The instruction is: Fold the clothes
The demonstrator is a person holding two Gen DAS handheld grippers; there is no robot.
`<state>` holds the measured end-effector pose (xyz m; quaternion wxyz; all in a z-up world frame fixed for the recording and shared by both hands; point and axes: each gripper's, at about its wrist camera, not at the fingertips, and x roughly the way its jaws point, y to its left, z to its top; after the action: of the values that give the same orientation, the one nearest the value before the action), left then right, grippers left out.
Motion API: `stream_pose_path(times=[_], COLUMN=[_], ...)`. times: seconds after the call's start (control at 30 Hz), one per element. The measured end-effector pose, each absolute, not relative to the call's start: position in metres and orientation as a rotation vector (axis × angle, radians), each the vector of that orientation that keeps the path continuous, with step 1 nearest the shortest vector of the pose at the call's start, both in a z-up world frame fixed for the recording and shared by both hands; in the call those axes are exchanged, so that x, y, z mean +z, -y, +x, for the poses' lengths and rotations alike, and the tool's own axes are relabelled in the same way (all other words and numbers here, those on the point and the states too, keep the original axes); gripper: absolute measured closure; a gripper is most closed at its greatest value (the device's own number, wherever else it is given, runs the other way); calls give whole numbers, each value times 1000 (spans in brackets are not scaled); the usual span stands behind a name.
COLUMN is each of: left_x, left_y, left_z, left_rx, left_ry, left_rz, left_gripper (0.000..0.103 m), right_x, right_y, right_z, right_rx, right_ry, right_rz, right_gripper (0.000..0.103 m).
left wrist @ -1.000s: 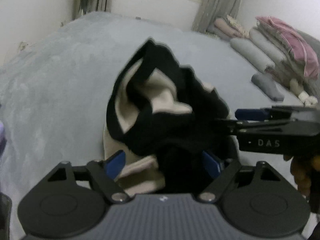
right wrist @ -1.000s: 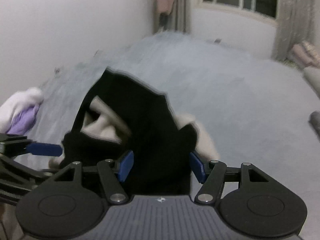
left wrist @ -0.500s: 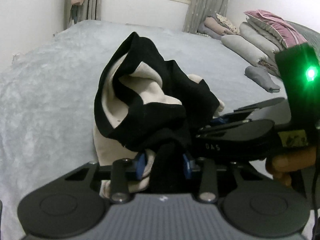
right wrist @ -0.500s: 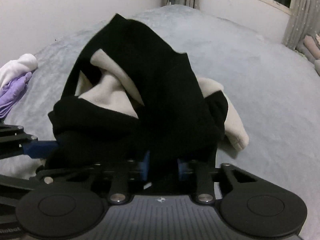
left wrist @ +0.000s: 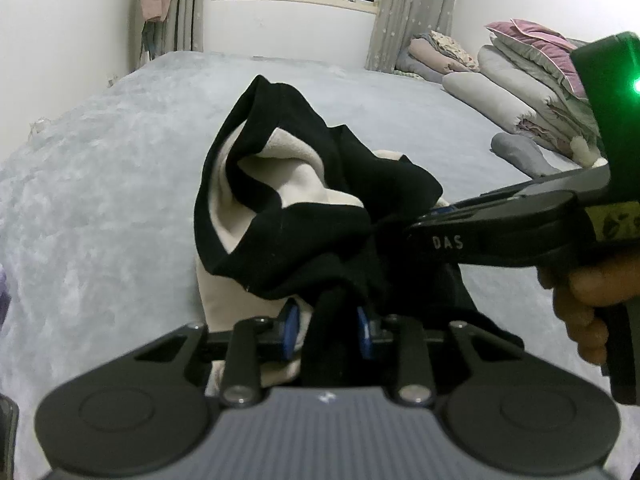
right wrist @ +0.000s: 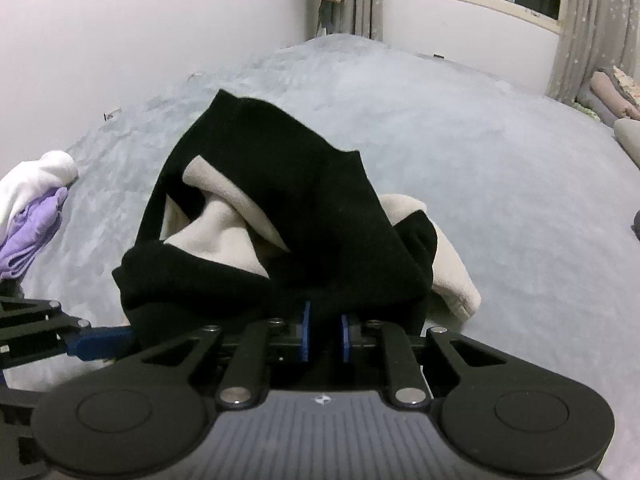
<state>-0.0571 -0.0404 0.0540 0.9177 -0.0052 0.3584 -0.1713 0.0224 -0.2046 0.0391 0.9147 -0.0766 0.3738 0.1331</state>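
A crumpled black garment [left wrist: 320, 240] with a cream lining lies bunched on the grey bed [left wrist: 100, 200]. In the left wrist view my left gripper [left wrist: 327, 330] is closing, its blue pads pinching a black fold at the garment's near edge. My right gripper [left wrist: 424, 220] reaches in from the right and bites the same garment higher up. In the right wrist view the black garment [right wrist: 280, 200] fills the middle. There my right gripper [right wrist: 325, 332] is closing with black cloth between its pads. A blue finger of my left gripper [right wrist: 100, 340] shows at the lower left.
Stacked pillows and folded quilts [left wrist: 520, 92] lie at the bed's right side, with a grey folded piece [left wrist: 520, 156] in front. A white and purple clothes pile [right wrist: 32, 208] sits at the left. A person's hand [left wrist: 588, 292] holds the right gripper. Walls and a window lie beyond.
Both grippers went from wide open around the garment's near edge to closed on black folds. The garment now stands pulled up slightly higher between them.
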Motion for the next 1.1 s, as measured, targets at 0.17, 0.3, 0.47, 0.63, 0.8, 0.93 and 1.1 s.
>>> stream_pose_path(times=[0.17,0.3,0.47,0.63,0.8,0.93,1.1], left_x=[53,52,52,61,79,95,106], left_y=[40,40,40,37,29,15,6], left_z=[-57,-56,-54,-54,-49,-37,-22], left_rx=[-338,-328,-312,-259,-149,-41,-15], left_ry=[-736,-730,-716,-672,-632,-589,-584], left_rz=[-20,-6,3,-2,2,23,-12], left_gripper=[77,76,78,85,86,87,87], right_x=[36,29,33,53,74,97,116], right_y=[199,197,202,210,211,213,229], right_z=[20,23,23,13,-3,-20,-36], right_rx=[295,291,274,293,293,247,201], right_ry=[-780,-804,-777,-686,-622,-556,-487], right_rz=[-208,-216,-165,-109,-155,-209,-199], right_gripper=[89,88,88,90,91,91,91])
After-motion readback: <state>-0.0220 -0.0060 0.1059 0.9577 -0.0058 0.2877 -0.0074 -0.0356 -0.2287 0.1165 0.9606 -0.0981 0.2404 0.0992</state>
